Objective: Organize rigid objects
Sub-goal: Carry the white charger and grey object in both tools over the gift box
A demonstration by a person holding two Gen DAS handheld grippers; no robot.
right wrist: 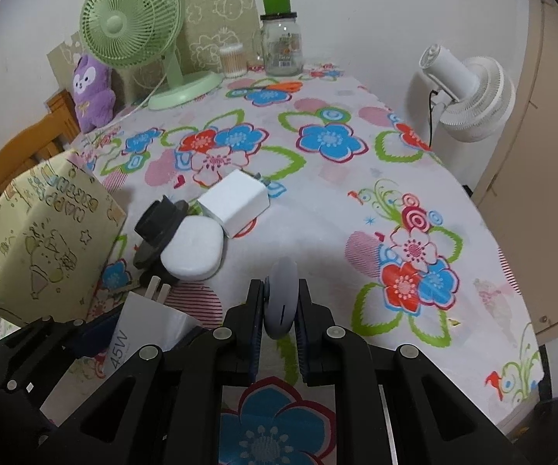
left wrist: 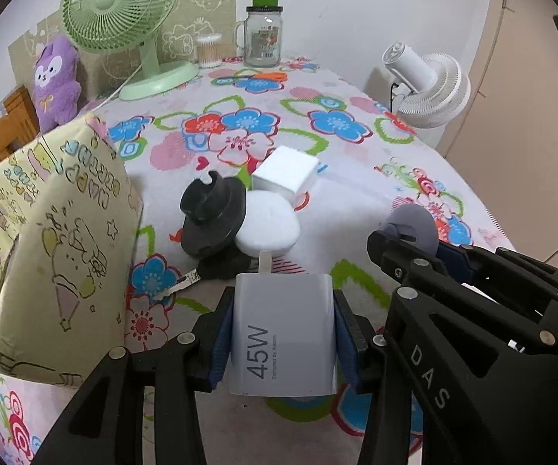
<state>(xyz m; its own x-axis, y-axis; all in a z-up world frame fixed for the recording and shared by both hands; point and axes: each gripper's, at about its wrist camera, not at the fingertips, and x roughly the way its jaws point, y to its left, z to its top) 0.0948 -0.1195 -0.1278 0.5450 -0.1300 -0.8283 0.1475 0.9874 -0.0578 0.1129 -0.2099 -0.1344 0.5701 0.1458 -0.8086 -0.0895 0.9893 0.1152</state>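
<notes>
My left gripper (left wrist: 283, 333) is shut on a white 45W charger (left wrist: 283, 333), prongs pointing away, lifted a little off the flowered tablecloth (left wrist: 356, 178). My right gripper (right wrist: 281, 306) is shut on a thin grey disc (right wrist: 282, 302) held edge-on; the same grey disc (left wrist: 414, 228) shows beside the left gripper. In a pile ahead lie a black round plug (left wrist: 213, 213), a white oval case (left wrist: 269, 228), a white cube charger (left wrist: 285, 174) and a key (left wrist: 180, 285). The 45W charger (right wrist: 139, 333) also shows at the right wrist view's lower left.
A yellow patterned fabric box (left wrist: 58, 248) stands at the left. At the table's back are a green desk fan (left wrist: 124, 23), a glass jar with a green lid (left wrist: 263, 35), a cotton-swab tub (left wrist: 209, 50) and a purple plush (left wrist: 56, 81). A white fan (left wrist: 430, 85) stands off the right edge.
</notes>
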